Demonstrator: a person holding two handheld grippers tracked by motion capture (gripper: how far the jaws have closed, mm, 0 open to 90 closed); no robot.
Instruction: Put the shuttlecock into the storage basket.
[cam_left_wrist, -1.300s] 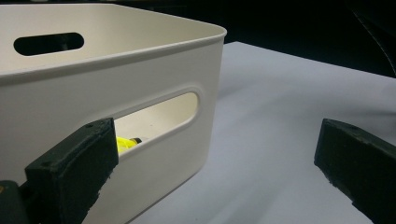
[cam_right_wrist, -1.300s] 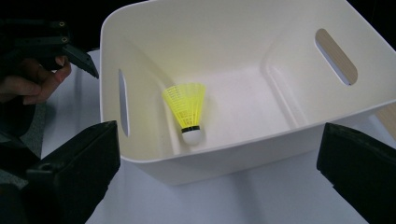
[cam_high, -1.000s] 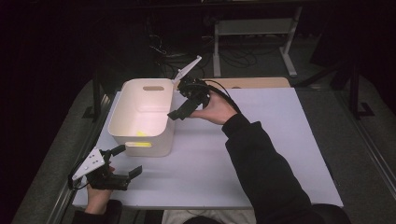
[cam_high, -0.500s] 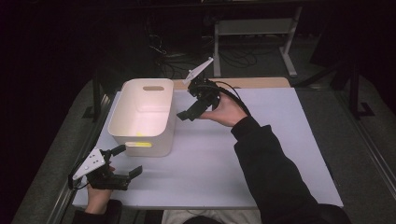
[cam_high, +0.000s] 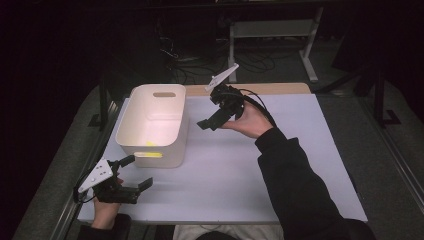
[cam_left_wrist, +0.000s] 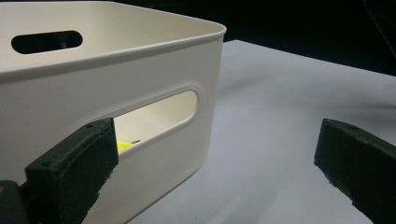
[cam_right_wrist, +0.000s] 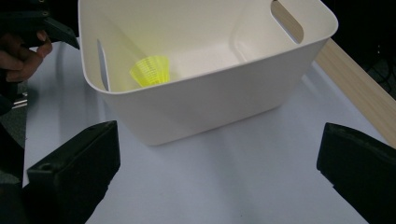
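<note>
A yellow shuttlecock (cam_right_wrist: 150, 69) lies inside the white bin (cam_high: 131, 131), against the bin's left wall in the right gripper view, and its colour peeks through the handle slot low in the left gripper view (cam_left_wrist: 122, 146). In the high view the bin sits left of centre on the pale table mat (cam_high: 280, 165), with a strip of yellow showing at its near wall. The right gripper (cam_high: 214, 118) hangs in the middle of that frame just beside the bin's right rim, empty, its jaws spread wide and aimed back at the bin. The left gripper (cam_high: 134, 172) rests low at the lower left, close in front of the bin's near wall but not touching it, jaws likewise wide apart with nothing between them. Judging from this, the shuttlecock is already deposited and the step in hand is clearing the right gripper away from the bin. To do that well, lift it clear of the rim before swinging sideways so neither jaw nor its cable (cam_high: 260, 107) catches the light bin and drags it; keep the left gripper parked where it is, away from the handle slot.
</note>
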